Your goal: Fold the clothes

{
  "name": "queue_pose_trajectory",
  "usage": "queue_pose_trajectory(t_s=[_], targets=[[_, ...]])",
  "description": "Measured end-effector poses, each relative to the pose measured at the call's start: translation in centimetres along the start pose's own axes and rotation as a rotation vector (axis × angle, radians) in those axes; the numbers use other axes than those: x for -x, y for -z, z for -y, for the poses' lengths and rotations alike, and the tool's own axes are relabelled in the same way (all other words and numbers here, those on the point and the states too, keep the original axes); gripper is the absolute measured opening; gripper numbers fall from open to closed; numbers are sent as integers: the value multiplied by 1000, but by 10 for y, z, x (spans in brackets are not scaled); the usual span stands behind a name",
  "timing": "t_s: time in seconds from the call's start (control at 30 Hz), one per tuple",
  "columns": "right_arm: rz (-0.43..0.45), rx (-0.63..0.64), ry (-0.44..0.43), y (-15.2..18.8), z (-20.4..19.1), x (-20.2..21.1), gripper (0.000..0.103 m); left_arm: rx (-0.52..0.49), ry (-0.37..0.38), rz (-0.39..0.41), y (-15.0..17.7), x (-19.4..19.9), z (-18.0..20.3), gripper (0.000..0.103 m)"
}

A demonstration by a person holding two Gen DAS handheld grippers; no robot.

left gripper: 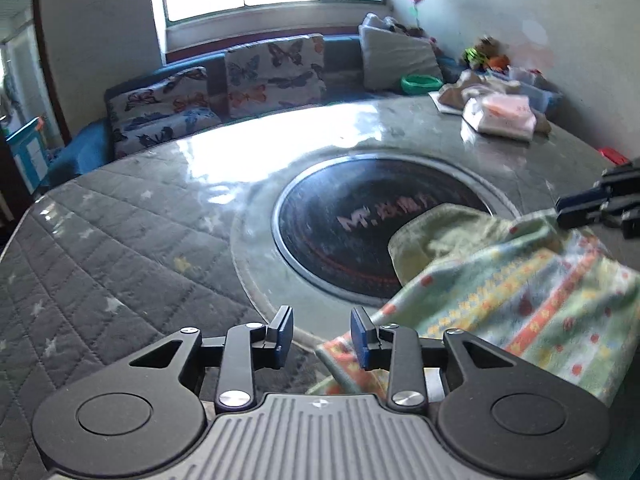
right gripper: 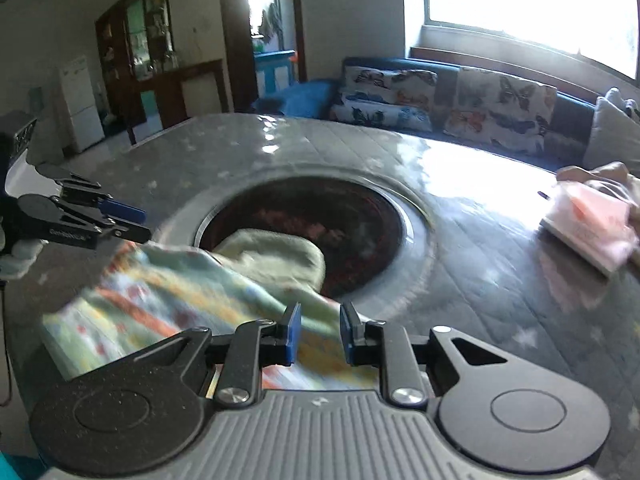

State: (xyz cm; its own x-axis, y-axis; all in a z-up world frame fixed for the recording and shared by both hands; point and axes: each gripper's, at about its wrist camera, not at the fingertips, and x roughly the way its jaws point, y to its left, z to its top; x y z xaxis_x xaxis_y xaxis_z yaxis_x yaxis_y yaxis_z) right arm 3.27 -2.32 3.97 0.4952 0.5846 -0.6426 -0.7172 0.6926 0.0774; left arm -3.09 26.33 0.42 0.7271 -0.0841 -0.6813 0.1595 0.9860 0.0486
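Observation:
A pale green cloth with orange and yellow patterned bands lies rumpled on the table, one plain green flap lapping over the dark round inset. My left gripper is open at the cloth's near corner; the fabric edge lies beside and under its right finger, not pinched. My right gripper is open too, hovering over the cloth's opposite edge, with fabric showing below the gap. Each gripper shows in the other's view: the right gripper at the cloth's far corner, the left gripper at the left.
The round table has a grey quilted cover under shiny plastic and a dark round inset in its middle. A plastic-wrapped pink packet lies at the far right. A sofa with butterfly cushions runs behind.

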Motion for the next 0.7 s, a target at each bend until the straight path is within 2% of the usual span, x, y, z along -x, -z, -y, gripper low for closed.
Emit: queue_pose_trajectory(t_s=[0.07, 0.23, 0.43, 0.53, 0.7], targets=[[-3, 10, -15, -5, -7, -13, 19, -6, 16, 14, -2, 4, 6, 34], [-73, 8, 20, -7, -10, -49, 19, -21, 73, 22, -2, 5, 24, 34], [-50, -16, 41, -8, -1, -44, 20, -20, 142, 9, -7, -4, 43, 34], [-35, -12, -3, -7, -4, -32, 21, -30, 168, 0, -10, -13, 54, 34], [-62, 53, -98, -1, -26, -26, 21, -18, 196, -24, -18, -33, 68, 34]])
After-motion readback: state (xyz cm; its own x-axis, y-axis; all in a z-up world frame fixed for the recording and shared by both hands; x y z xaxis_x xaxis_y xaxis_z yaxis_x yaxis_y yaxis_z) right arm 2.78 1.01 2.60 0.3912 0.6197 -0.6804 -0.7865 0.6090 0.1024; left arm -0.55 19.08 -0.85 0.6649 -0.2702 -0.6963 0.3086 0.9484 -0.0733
